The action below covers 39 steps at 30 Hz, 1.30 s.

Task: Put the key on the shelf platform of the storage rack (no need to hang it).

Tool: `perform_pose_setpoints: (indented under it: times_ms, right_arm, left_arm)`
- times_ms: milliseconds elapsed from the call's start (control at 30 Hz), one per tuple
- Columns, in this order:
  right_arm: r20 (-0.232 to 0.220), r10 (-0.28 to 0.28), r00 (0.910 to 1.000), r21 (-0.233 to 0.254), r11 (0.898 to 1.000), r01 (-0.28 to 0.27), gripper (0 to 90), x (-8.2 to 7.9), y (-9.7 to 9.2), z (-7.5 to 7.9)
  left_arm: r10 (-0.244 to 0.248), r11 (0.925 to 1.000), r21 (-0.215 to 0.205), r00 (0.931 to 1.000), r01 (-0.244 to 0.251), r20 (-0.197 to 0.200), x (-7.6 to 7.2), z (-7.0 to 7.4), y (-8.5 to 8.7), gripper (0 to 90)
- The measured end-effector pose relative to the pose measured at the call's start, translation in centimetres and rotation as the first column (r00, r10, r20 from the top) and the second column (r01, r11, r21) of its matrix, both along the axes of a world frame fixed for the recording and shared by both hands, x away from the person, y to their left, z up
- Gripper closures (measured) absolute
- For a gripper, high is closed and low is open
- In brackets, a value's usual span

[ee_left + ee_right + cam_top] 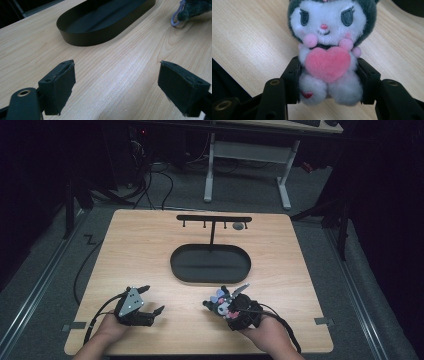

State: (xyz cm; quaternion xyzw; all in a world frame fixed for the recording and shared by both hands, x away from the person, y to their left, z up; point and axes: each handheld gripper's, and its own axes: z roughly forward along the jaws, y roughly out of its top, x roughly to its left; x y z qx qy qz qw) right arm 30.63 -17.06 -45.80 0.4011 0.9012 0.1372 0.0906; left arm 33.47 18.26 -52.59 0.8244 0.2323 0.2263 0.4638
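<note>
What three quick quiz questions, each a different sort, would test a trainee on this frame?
1. True or false: the right gripper is shut on the plush toy.
2. Multiple choice: the left gripper is (A) open over bare table, (B) clamped on the black oval tray, (C) holding the toy's clip.
3. What stands at the far side of the black oval tray?

Key:
1. True; its fingers press the toy's sides at the lower body.
2. A.
3. A black hanger stand with small hooks under its crossbar.
</note>
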Motion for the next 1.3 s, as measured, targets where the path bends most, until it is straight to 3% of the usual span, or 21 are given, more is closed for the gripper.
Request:
perform_pose_setpoints:
  times_ms: [567,933,1300]
  right_arm:
    - [0.014,-0.074,0.9972,0.019,0.997,0.073,47.6,1.4,-1.7,0.9]
    - [0.029,-0.142,0.9894,0.047,0.989,0.141,47.7,3.2,-3.3,2.5]
    - [0.032,-0.194,0.9805,0.078,0.978,0.191,47.7,5.0,-4.2,3.2]
  left_arm:
    - [0.001,1.0,-0.001,1.0,-0.001,0.0,0.0,0.0,0.0,15.4]
    - [-0.001,1.0,0.003,1.0,0.001,0.004,-0.1,0.0,0.0,15.4]
    - [0.001,1.0,-0.001,1.0,-0.001,0.0,0.0,0.0,0.0,15.4]
